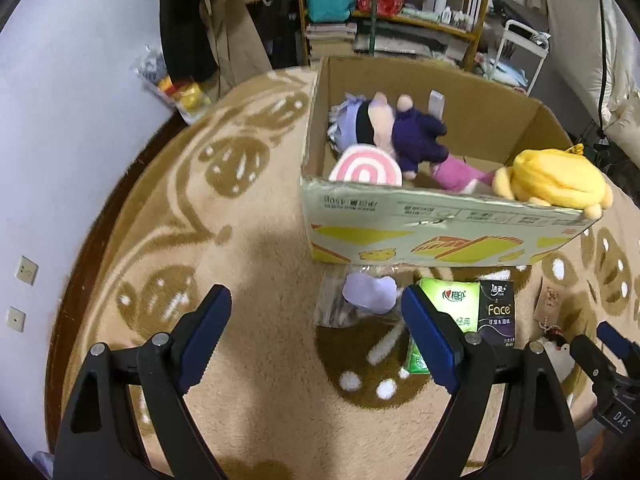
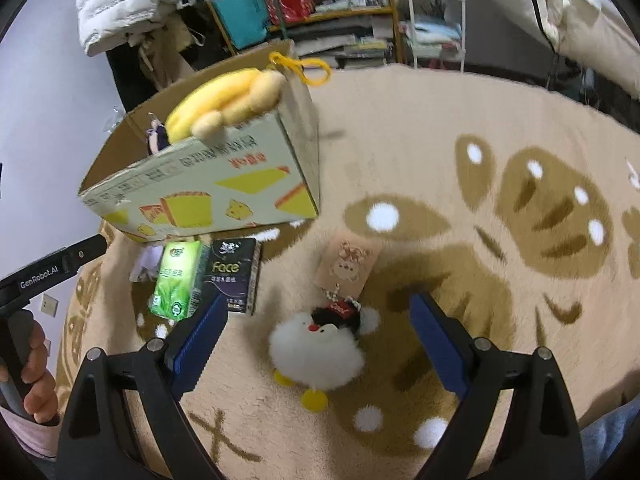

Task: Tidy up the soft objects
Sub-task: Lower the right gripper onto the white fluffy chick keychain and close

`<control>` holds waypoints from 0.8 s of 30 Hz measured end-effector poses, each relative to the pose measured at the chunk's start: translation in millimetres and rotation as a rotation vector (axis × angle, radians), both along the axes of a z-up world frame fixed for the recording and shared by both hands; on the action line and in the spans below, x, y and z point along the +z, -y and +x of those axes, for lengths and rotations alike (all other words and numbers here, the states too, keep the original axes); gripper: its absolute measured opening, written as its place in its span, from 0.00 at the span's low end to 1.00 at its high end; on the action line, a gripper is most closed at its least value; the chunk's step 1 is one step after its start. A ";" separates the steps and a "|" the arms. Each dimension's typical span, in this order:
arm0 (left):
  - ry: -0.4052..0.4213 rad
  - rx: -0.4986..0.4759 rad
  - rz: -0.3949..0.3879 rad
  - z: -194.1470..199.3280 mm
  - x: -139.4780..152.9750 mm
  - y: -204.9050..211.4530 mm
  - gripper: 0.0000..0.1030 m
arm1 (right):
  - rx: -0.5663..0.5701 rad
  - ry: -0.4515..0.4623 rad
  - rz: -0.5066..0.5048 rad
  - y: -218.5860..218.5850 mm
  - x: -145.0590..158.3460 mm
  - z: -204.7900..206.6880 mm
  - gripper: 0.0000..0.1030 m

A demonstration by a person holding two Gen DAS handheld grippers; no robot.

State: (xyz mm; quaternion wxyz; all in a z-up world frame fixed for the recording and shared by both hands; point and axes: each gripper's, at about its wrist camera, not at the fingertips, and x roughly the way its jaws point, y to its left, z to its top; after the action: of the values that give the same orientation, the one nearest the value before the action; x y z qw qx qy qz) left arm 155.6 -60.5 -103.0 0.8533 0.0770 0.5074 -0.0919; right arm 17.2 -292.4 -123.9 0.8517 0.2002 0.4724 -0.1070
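Note:
An open cardboard box [image 1: 420, 236] [image 2: 208, 196] stands on the rug. Inside lie a purple-haired doll [image 1: 384, 128] and a pink swirl cushion [image 1: 366, 168]. A yellow plush [image 1: 552, 180] [image 2: 224, 100] rests on the box's front corner rim. A white fluffy penguin plush [image 2: 320, 348] with a card tag [image 2: 348, 264] lies on the rug between my right gripper's [image 2: 320, 340] open fingers. A lilac soft item in a clear bag [image 1: 368, 292] lies before the box, just beyond my open, empty left gripper [image 1: 316, 320].
A green tissue pack [image 1: 460, 308] [image 2: 180, 280] and a black "Face" tissue pack [image 1: 496, 312] [image 2: 236, 272] lie in front of the box. A shelf [image 1: 392, 4] with bags and books, hanging clothes and a white cart [image 2: 436, 20] stand behind. The wall is at left.

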 end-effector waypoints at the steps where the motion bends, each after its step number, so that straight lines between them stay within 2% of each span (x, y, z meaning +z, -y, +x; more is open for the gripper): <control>1: -0.014 0.001 -0.007 1.6 -3.0 -0.4 0.84 | -0.003 -0.009 0.007 1.2 -2.6 0.6 0.94; 8: -0.081 0.012 -0.011 13.8 -22.9 1.0 0.84 | -0.003 -0.077 -0.001 0.6 -17.2 6.7 0.94; 12: -0.116 0.016 0.003 19.8 -34.9 3.3 0.84 | -0.005 -0.114 0.028 3.2 -29.2 11.1 0.94; 24: -0.174 -0.012 0.020 31.7 -59.1 15.4 0.84 | 0.043 -0.206 0.052 -10.3 -49.1 15.2 0.94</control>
State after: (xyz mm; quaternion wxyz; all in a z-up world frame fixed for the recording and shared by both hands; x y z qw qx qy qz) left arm 187.4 -75.9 -162.1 0.8048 0.0801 0.5799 -0.0982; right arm 32.4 -282.1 -173.0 0.7952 0.1999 0.5642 -0.0963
